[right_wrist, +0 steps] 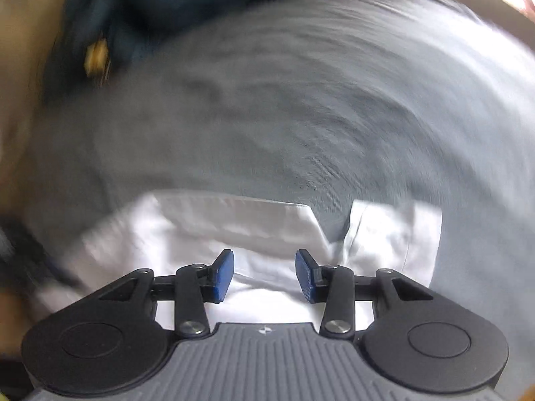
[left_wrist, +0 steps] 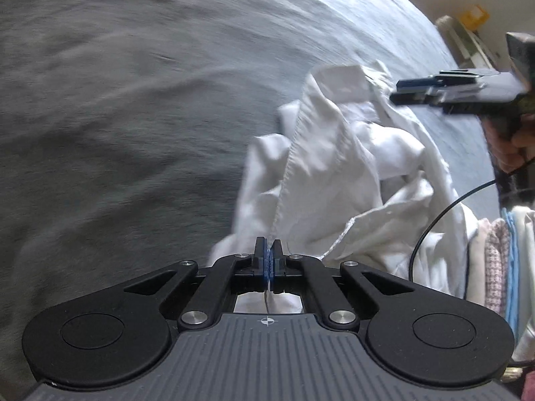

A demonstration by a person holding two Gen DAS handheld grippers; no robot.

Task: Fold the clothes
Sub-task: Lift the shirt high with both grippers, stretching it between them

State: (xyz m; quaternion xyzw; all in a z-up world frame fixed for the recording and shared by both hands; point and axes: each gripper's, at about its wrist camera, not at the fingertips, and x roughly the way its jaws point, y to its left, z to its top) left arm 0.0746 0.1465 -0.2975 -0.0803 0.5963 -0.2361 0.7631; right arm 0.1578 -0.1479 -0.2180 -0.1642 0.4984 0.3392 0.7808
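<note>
Left wrist view
Left claw [left_wrist: 268, 250]: pressed together, its blue pads pinching a stitched hem of the white shirt [left_wrist: 341, 180]; a thin strip of cloth shows between the pads.
Shirt position: crumpled in a heap on the grey bedsheet [left_wrist: 133, 117], right of centre, rising from the claw toward the upper right.
Open room: the sheet lies bare and wrinkled across the whole left and top of the view.
Bed edge: curves down the right side, with blurred room clutter beyond it, too indistinct to name.
Right claw [left_wrist: 401, 92]: above the far end of the shirt, seen side-on; from here its jaw state cannot be told.
Hand [left_wrist: 508, 143]: grips the right tool's handle, cut off by the frame edge.
Cable [left_wrist: 434, 220]: a black loop hangs over the shirt's right side.
Stacked fabrics [left_wrist: 501, 257]: pink, blue and pale layers at the right edge, partly cut off.

Right wrist view
Right claw [right_wrist: 264, 274]: spread, blue pads apart, nothing pressed between them; white cloth lies below the gap.
Shirt [right_wrist: 234, 227]: the collar region lies just ahead of the pads, its edges smeared by motion blur.
Bedsheet [right_wrist: 301, 117]: open ahead, heavily blurred.
Dark teal item [right_wrist: 167, 6]: at the top left, unidentifiable.
</note>
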